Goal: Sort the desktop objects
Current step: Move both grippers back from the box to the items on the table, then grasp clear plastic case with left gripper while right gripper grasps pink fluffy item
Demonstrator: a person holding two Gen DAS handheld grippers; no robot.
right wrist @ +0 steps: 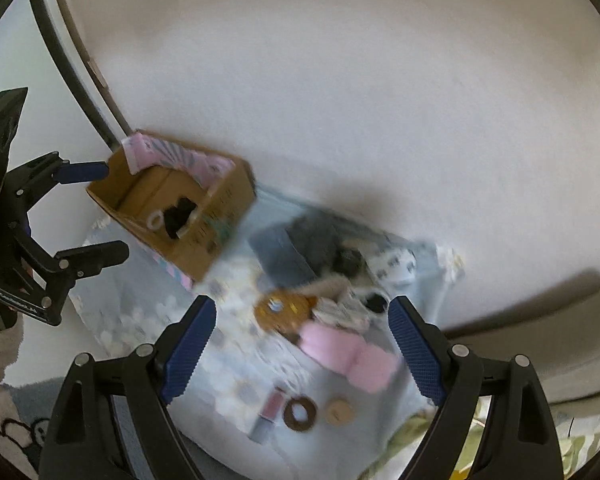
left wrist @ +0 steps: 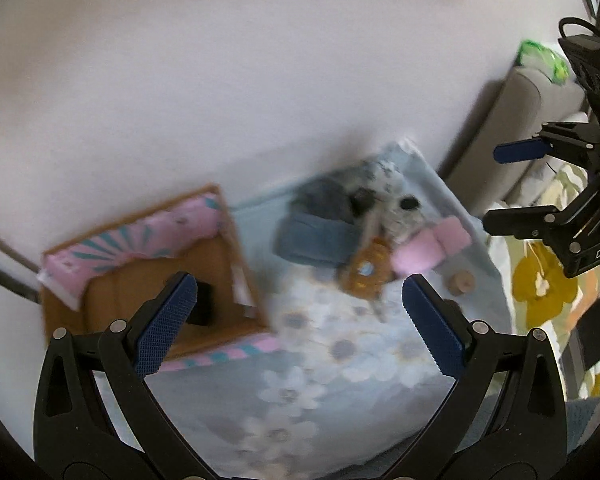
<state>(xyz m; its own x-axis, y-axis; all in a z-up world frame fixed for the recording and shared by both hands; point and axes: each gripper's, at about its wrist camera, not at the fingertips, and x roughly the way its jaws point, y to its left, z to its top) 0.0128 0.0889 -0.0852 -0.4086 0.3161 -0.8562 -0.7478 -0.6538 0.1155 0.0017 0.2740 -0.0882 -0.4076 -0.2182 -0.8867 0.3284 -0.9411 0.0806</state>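
The right gripper [right wrist: 300, 344] hangs with jaws spread wide and empty above a pink fuzzy roll [right wrist: 350, 354] on the floral cloth [right wrist: 148, 320]; the left gripper [left wrist: 296, 320] gapes empty too, beside the cardboard box [left wrist: 112, 296]. The roll looks light and soft, so it will likely squash; pinching across its middle seems safest.

One cardboard box [right wrist: 204, 220] is seen, with one white ring [right wrist: 155, 221] and one black thing [right wrist: 180, 212] counted inside it. One flowered cloth [right wrist: 148, 320] is spread out. On it, one pink fluffy thing [right wrist: 348, 354], one brown flat toy [right wrist: 282, 310], one blue folded cloth [right wrist: 280, 256], one lip gloss tube [right wrist: 268, 412], one dark brown ring [right wrist: 299, 411] and one light wooden disc [right wrist: 340, 411] are counted. Two grippers are seen, the left gripper [left wrist: 296, 320] and the right gripper [right wrist: 300, 348].
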